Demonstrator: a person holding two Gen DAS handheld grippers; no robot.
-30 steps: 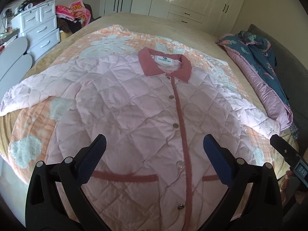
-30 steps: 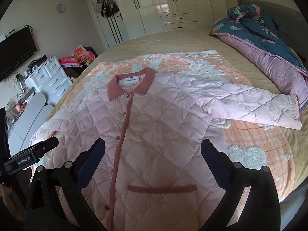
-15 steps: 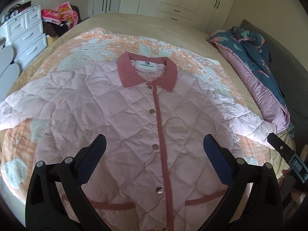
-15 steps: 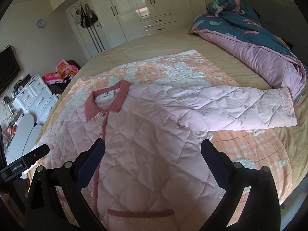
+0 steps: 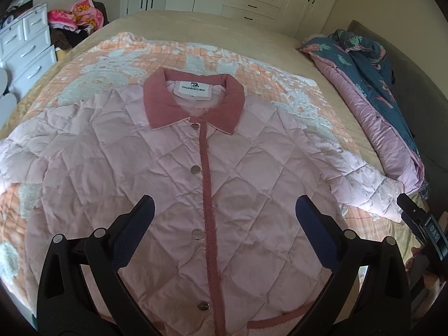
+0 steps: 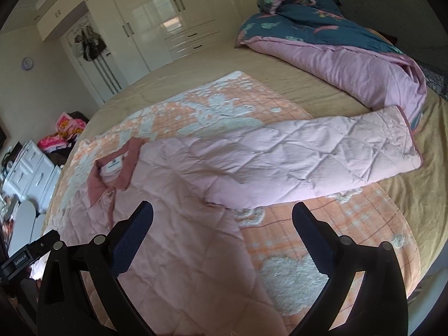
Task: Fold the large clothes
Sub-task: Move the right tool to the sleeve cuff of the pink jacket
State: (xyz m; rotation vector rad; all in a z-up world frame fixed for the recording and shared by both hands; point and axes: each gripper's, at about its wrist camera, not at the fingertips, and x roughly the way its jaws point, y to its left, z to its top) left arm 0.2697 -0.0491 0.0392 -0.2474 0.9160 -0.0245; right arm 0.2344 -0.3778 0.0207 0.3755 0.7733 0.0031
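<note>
A pink quilted jacket (image 5: pixel 179 184) is shown laid flat, front up and buttoned, on a patterned blanket (image 5: pixel 212 56) spread over the bed (image 6: pixel 403 196); its collar (image 5: pixel 193 103) points away from both cameras and its hem lies nearest them, so the long axis of the body runs straight ahead of the left gripper (image 5: pixel 224 218). That gripper is held above the lower chest, almost centred on the red button band (image 5: pixel 208 210), with its jaws wide apart and nothing between them. The right gripper (image 6: pixel 222 224) is likewise held with jaws apart and empty, above the jacket's side edge near the armpit. The right sleeve (image 6: pixel 308 156) is seen stretched out sideways, its long axis crossing the right wrist view from the shoulder to the cuff (image 6: pixel 408 137), which lies just beside a rolled duvet (image 6: pixel 364 64). The sleeve is judged nearer to the right gripper, ahead of it and to its right, so a first inward fold would probably fall to that hand.
</note>
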